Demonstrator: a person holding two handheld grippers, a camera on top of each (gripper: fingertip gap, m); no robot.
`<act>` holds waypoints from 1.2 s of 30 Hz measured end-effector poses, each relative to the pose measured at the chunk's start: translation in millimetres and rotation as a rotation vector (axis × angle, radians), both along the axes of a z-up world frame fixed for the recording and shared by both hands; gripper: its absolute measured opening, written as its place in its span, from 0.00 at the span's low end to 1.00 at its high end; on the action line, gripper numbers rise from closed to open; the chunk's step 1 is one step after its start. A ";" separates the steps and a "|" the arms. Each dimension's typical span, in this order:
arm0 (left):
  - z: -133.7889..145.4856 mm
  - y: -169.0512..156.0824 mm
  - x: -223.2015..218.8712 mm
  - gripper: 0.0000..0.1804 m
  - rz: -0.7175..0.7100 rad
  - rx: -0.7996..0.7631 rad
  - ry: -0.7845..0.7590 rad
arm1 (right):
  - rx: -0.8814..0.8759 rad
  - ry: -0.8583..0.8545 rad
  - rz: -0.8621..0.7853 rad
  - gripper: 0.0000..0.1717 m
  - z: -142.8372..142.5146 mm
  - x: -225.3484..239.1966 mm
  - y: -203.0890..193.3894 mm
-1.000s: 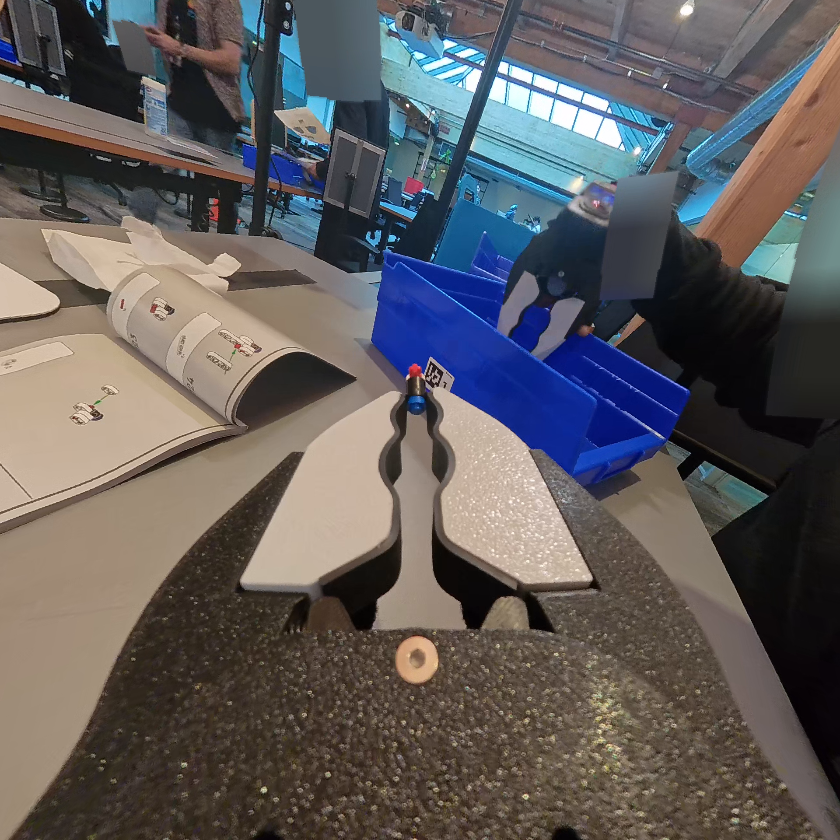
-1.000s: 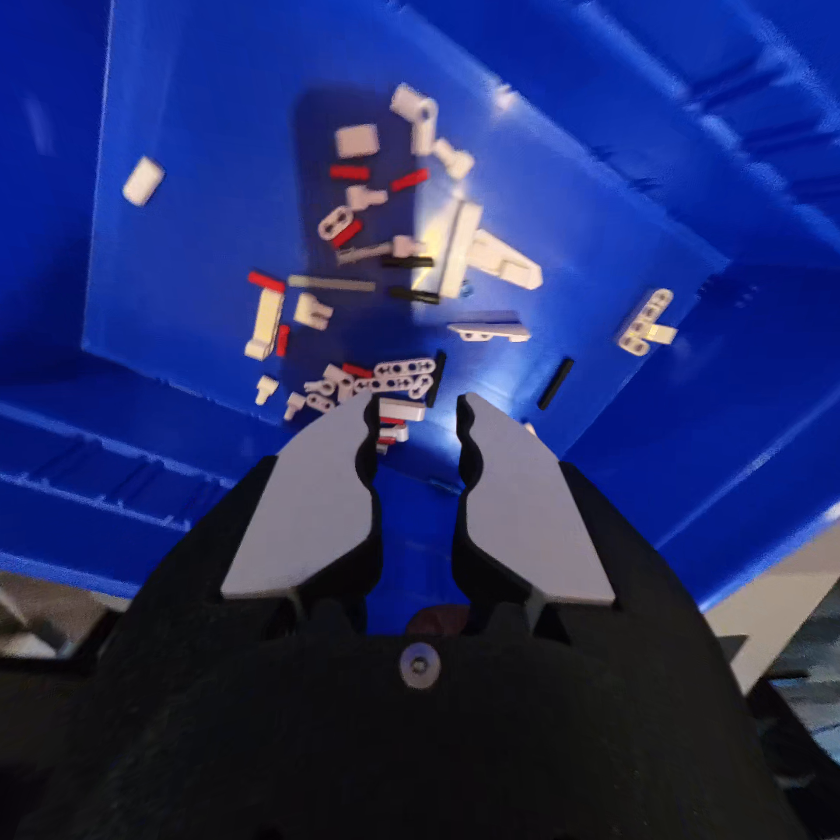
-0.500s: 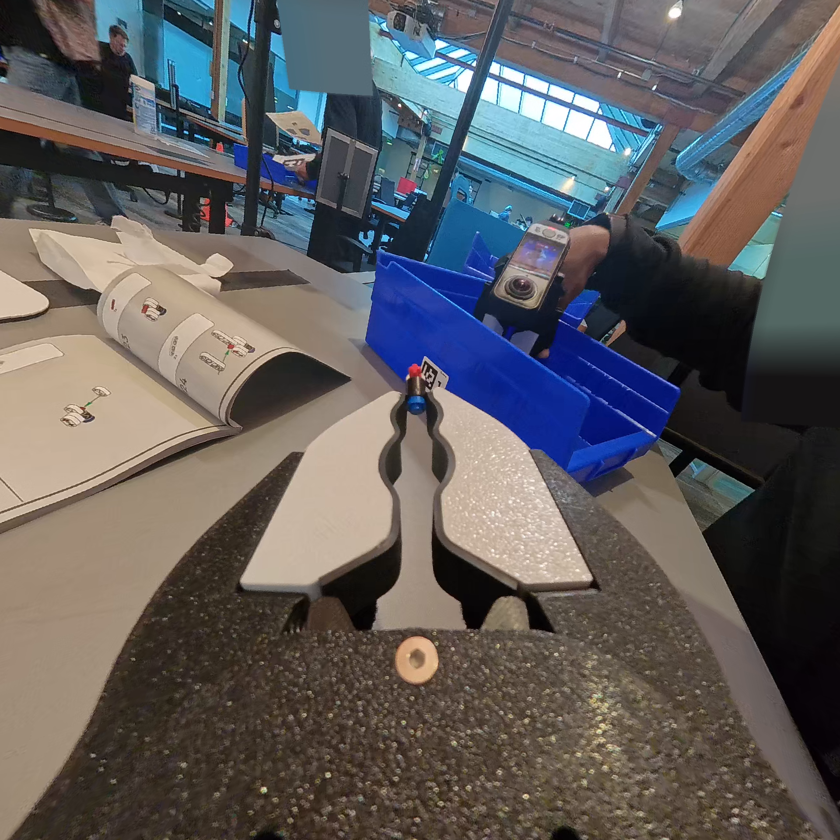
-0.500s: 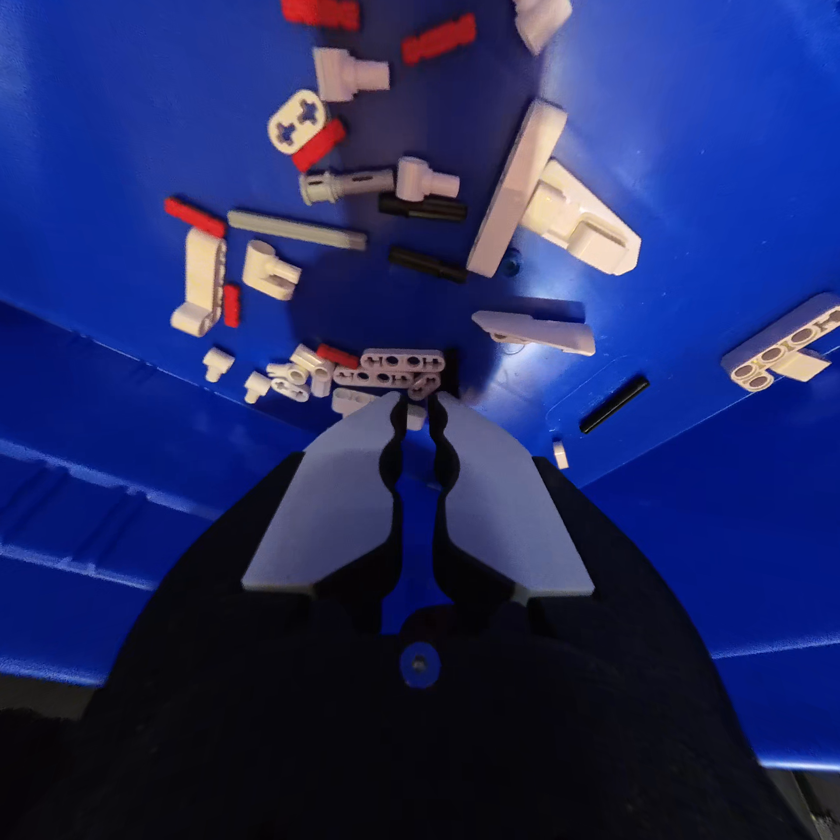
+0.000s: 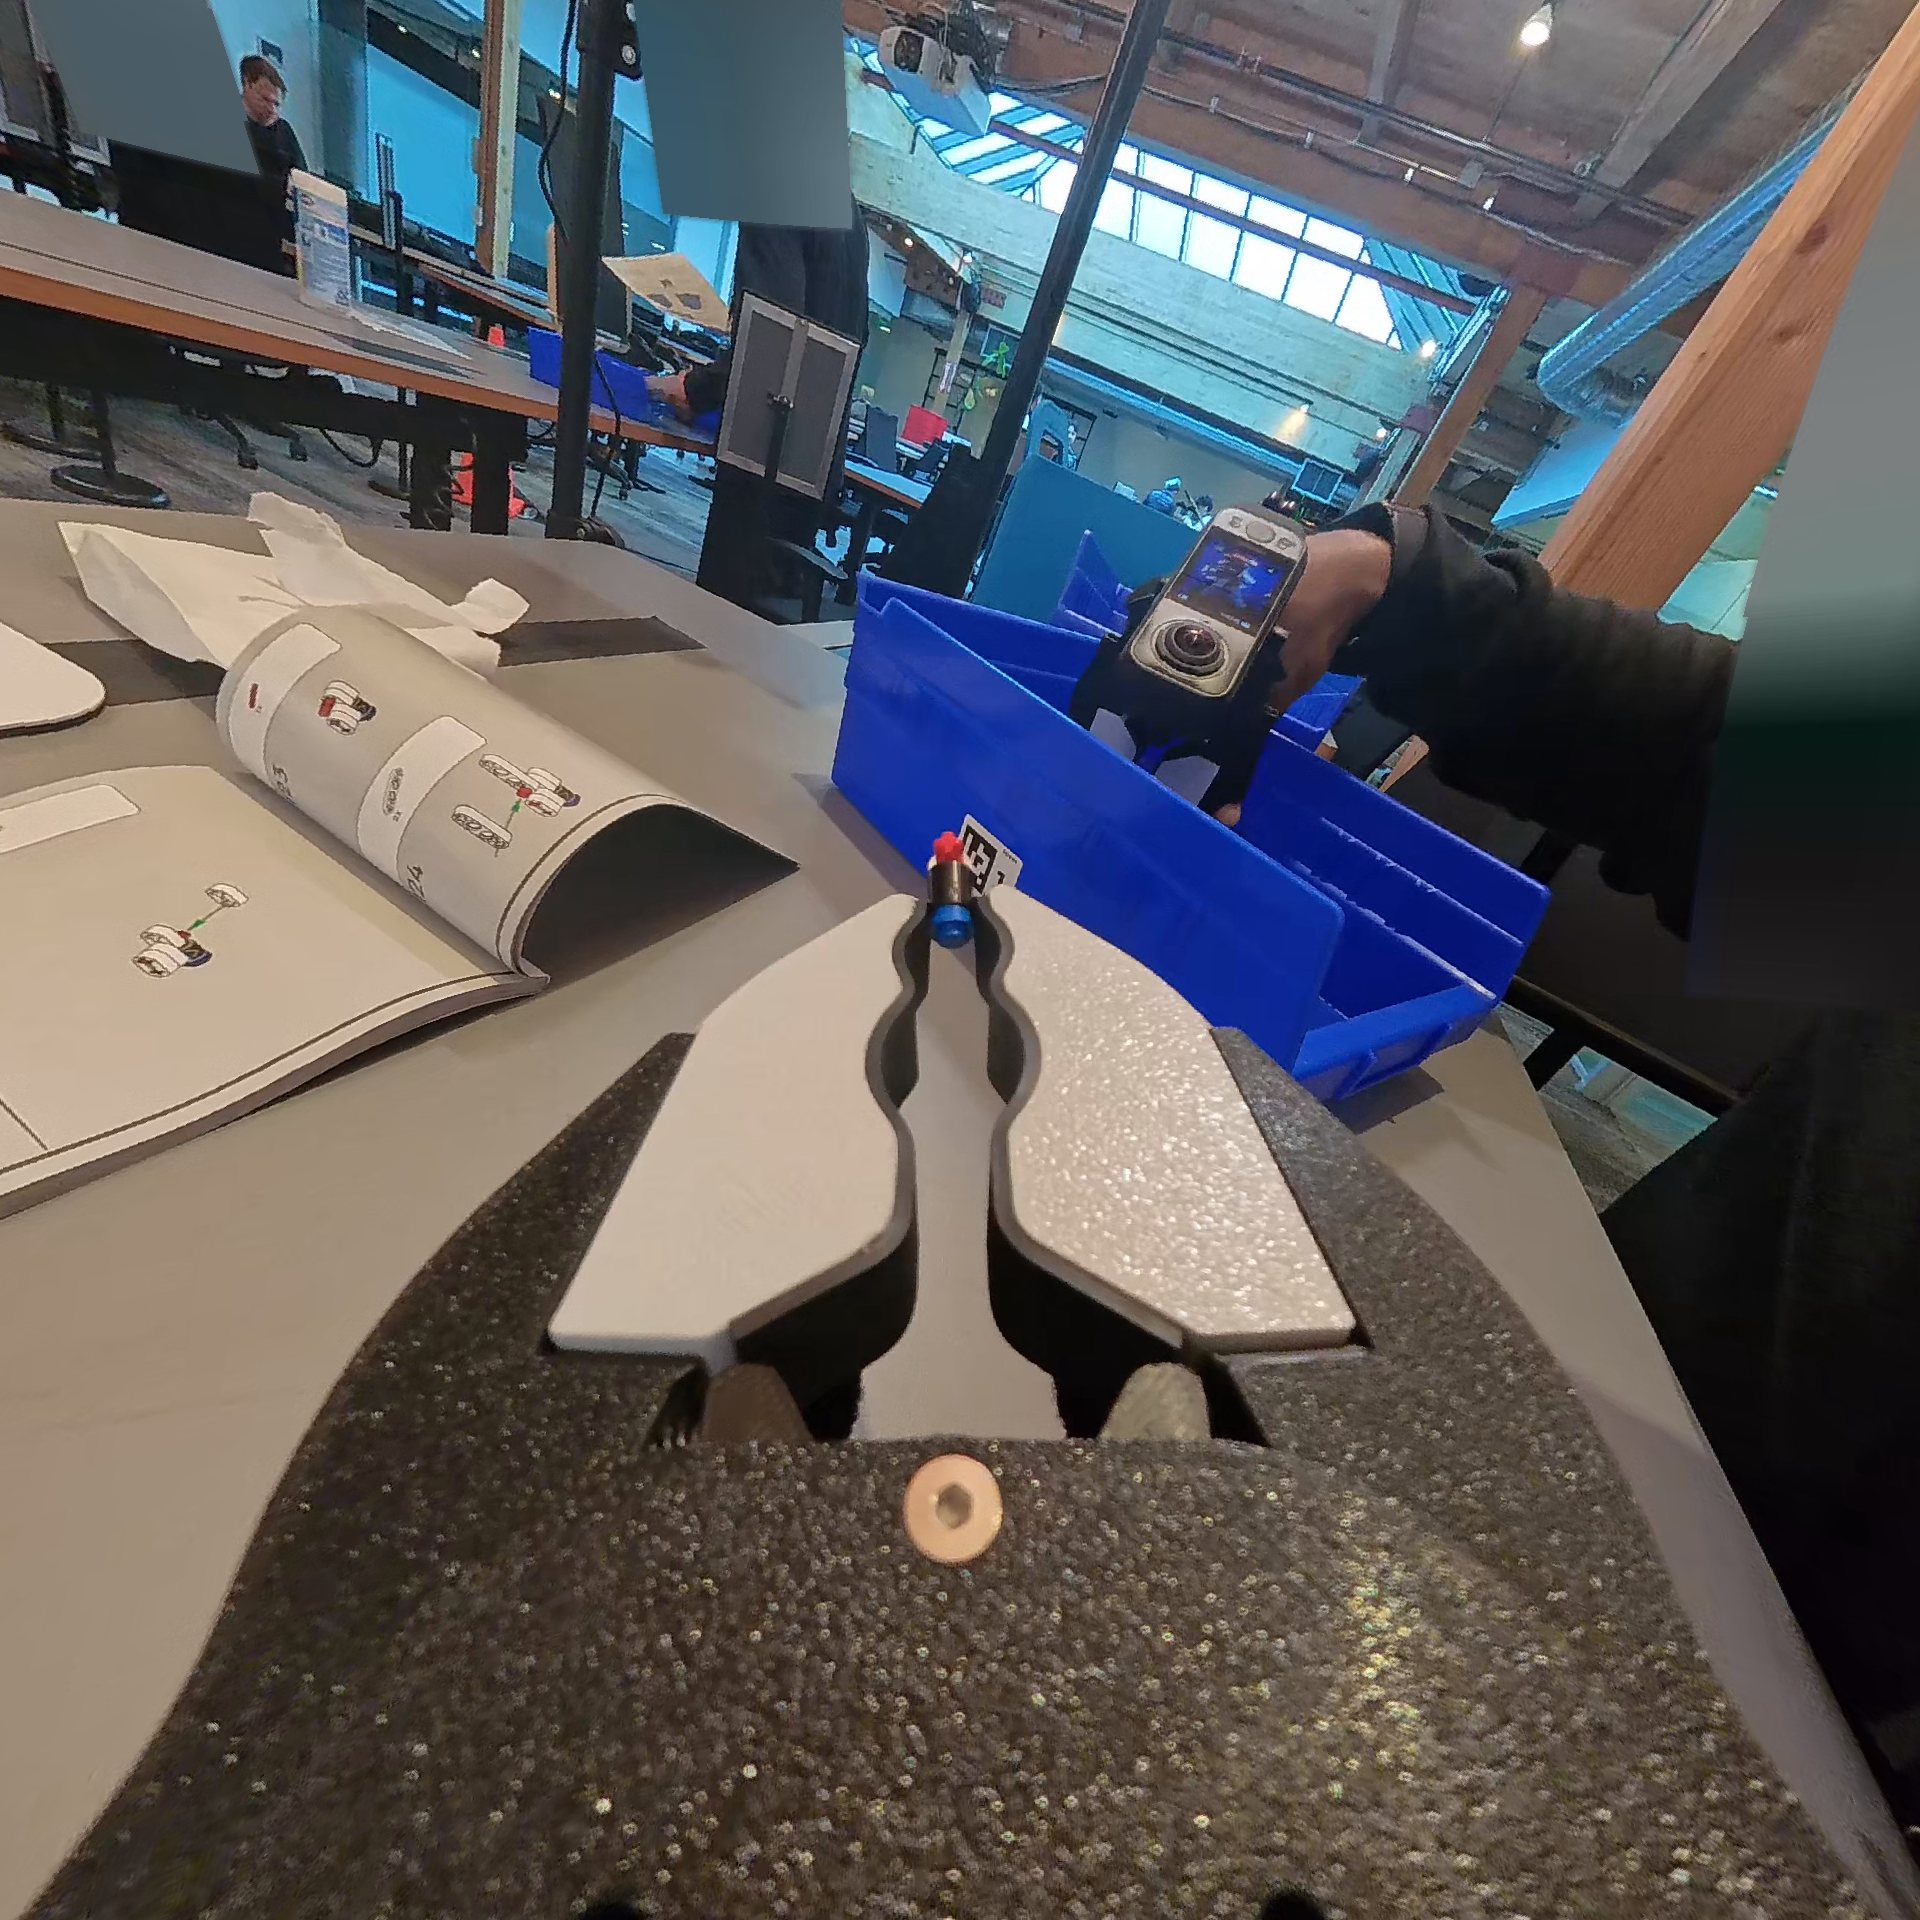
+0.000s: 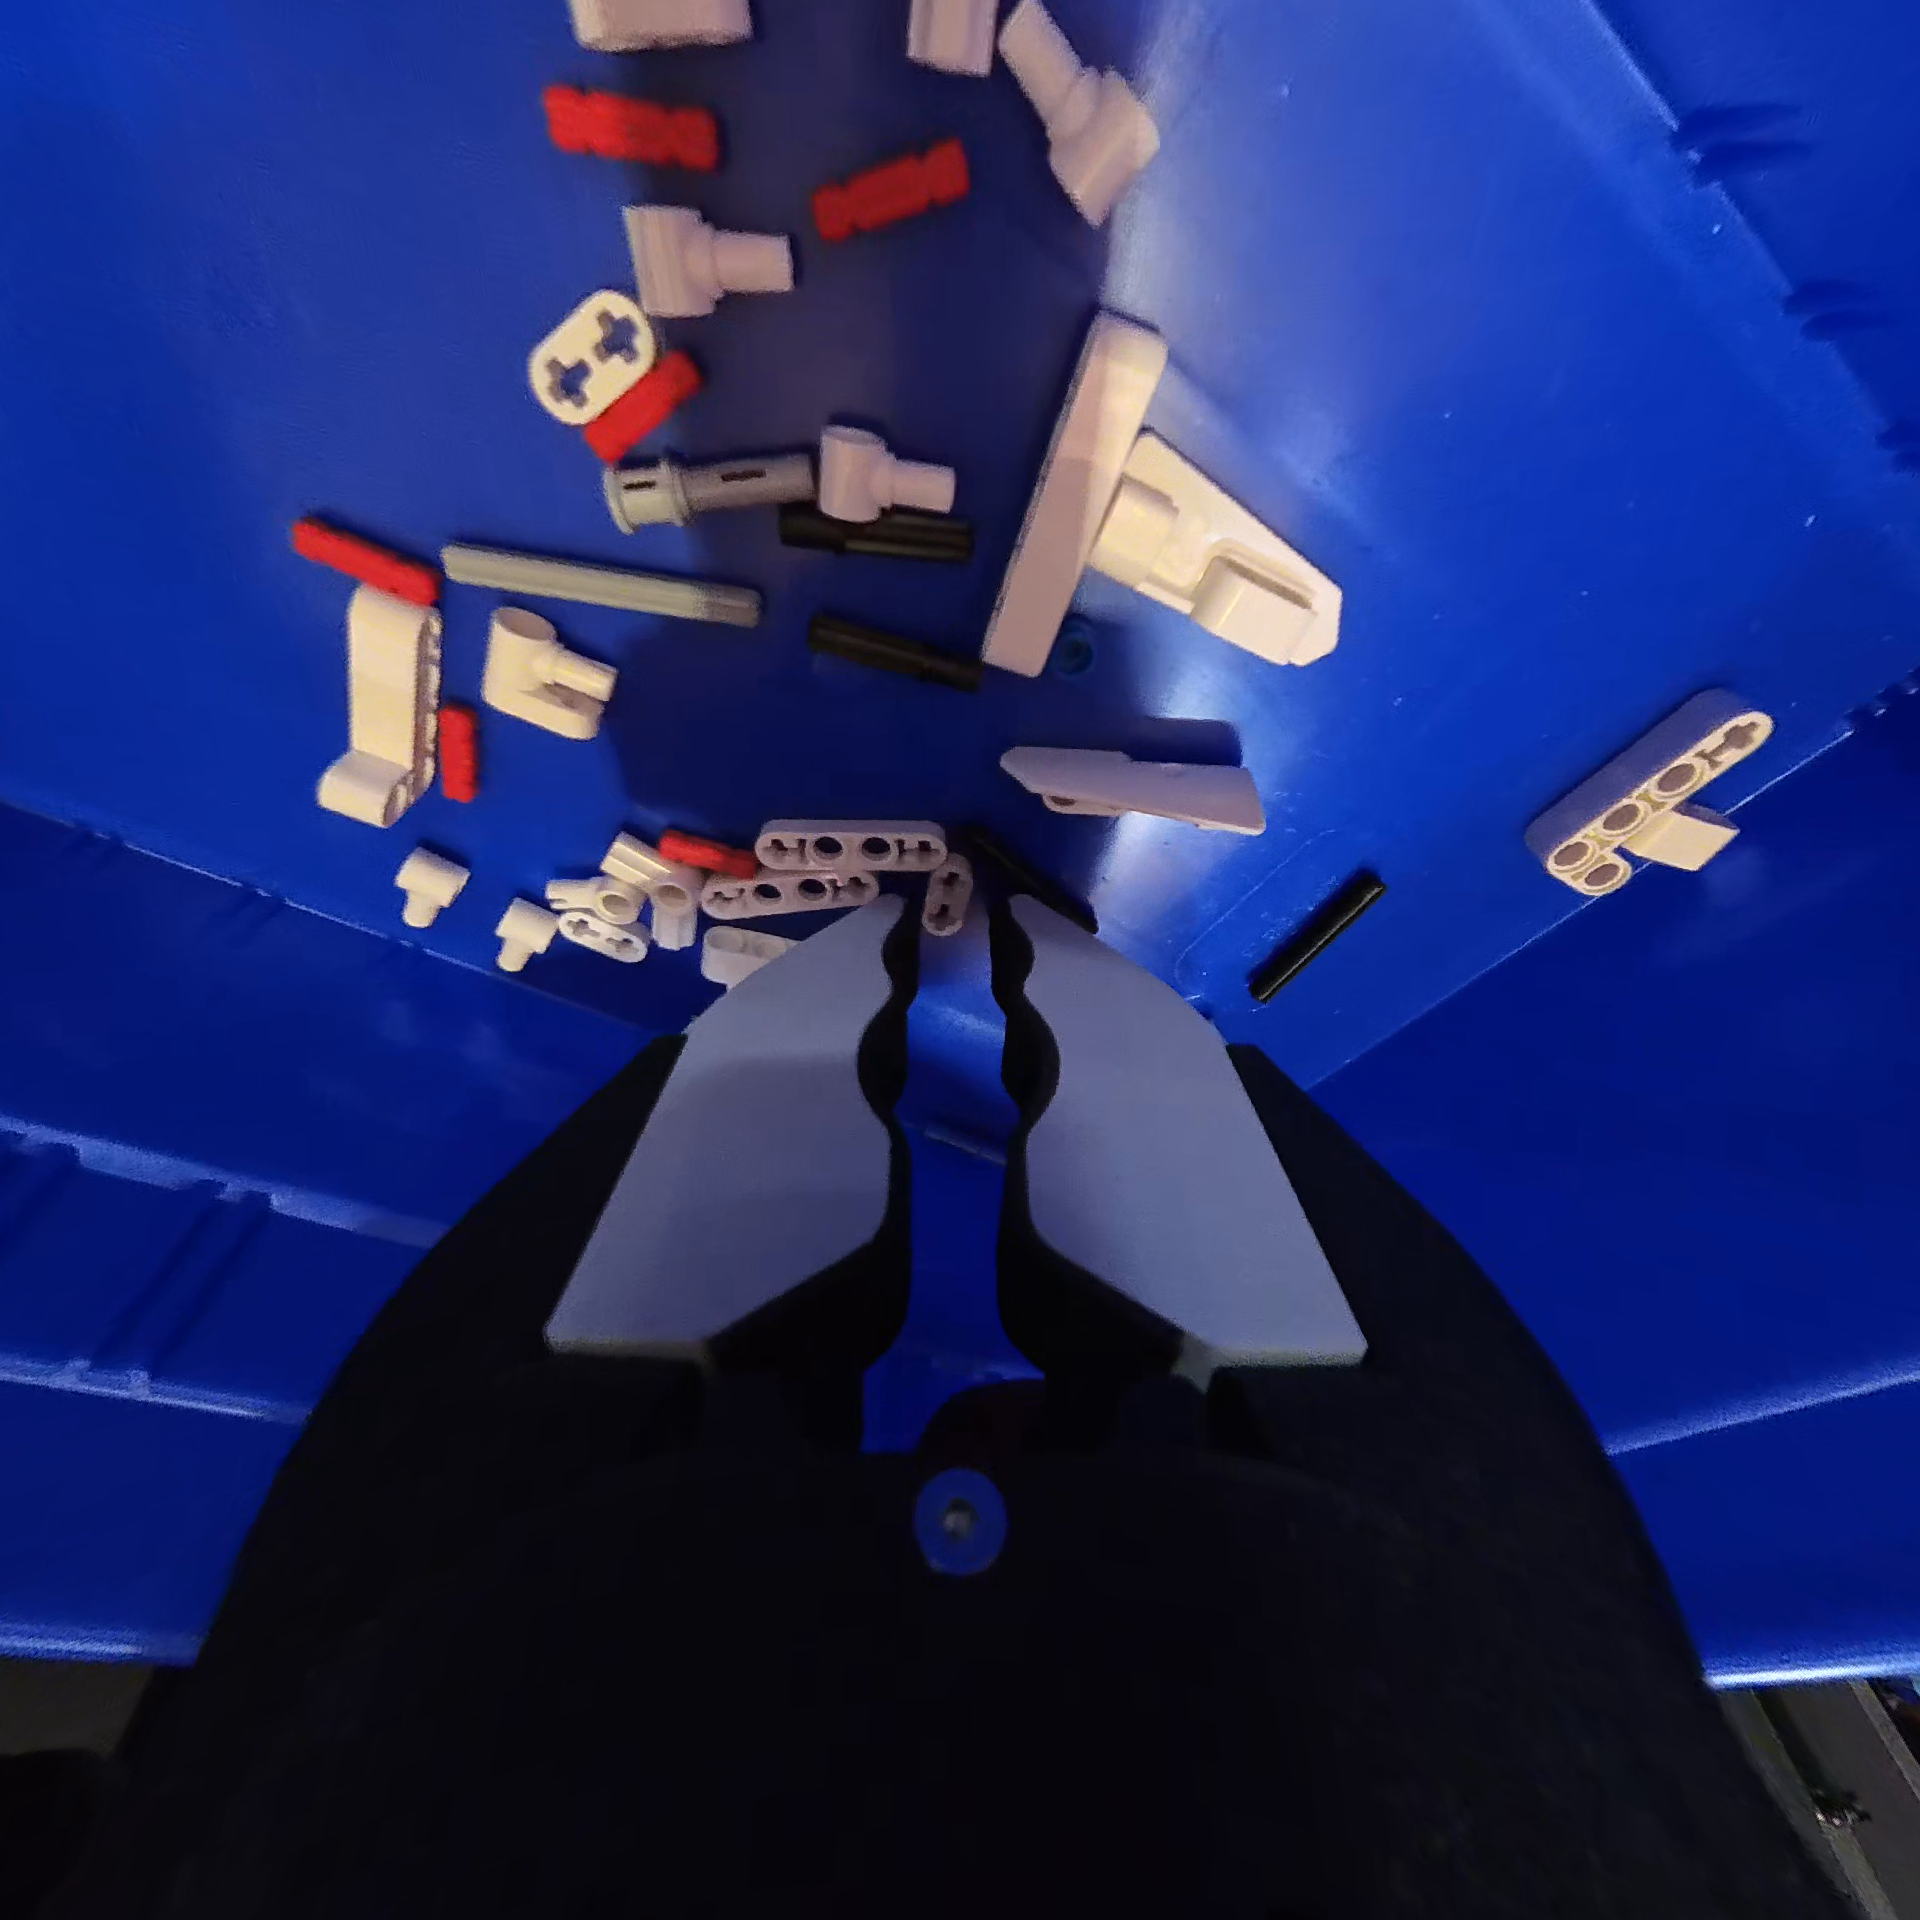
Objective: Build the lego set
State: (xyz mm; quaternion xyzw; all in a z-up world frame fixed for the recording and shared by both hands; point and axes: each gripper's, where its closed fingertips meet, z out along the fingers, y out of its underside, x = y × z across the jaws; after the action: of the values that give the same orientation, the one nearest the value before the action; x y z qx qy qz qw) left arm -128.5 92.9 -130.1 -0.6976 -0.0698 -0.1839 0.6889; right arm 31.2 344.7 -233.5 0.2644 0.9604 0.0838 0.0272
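Fingers of the right gripper (image 6: 951,920) stand narrowly apart inside the blue plastic bin (image 6: 1455,416), a small white two-hole link (image 6: 948,891) at their 12 o'clock (a centred, square pinch would suit it), while the left gripper (image 5: 952,914) clamps a short blue-black-red pin (image 5: 948,883).

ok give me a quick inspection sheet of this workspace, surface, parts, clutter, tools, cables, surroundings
surface: grey table, bare in front of the left tool.
parts: blue bin at the table's right edge; on its floor lie loose white, red, black and grey building pieces.
clutter: open instruction booklet on the left, crumpled white paper behind it.
tools: left tool pinches a small blue, black and red pin assembly at its tips, upright. right tool is down in the bin, tips narrowly apart around a short white link; contact unclear.
cables: nothing seen.
surroundings: open workshop, other tables, black stand poles, wooden beam.
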 end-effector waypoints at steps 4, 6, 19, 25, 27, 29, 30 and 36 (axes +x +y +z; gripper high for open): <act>0.1 -0.2 0.6 0.04 -0.001 0.001 0.005 | -0.001 0.023 -0.017 0.05 -0.1 0.5 -3.3; 0.2 -0.4 1.2 0.04 -0.001 0.002 0.009 | 0.005 0.045 -0.025 0.04 0.2 -0.3 -4.3; 2.1 -2.5 3.8 0.04 -0.003 0.017 0.024 | -0.434 0.353 -0.176 0.04 103.6 1.9 -136.9; 0.6 -5.6 7.5 0.04 0.000 0.005 0.028 | -0.526 0.354 -0.254 0.04 80.3 9.4 -247.3; 0.4 -7.9 8.4 0.04 0.003 0.003 0.028 | -0.508 0.353 -0.221 0.04 62.5 7.4 -277.4; 0.4 -10.8 8.5 0.04 0.007 0.002 0.024 | -0.409 0.358 -0.188 0.04 35.4 1.5 -289.8; 0.5 -12.4 8.5 0.04 0.010 0.002 0.021 | -0.346 0.364 -0.176 0.04 20.9 -2.1 -290.3; 2.8 -22.1 7.0 0.04 0.017 0.019 0.007 | -0.268 0.399 -0.159 0.05 1.5 -11.7 -296.9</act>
State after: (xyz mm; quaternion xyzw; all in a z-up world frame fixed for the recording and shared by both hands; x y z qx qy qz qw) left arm -121.4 70.8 -127.4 -0.6912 -0.0713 -0.1762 0.6972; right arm 19.5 47.8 -232.0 0.3445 0.9255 -0.1007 -0.1214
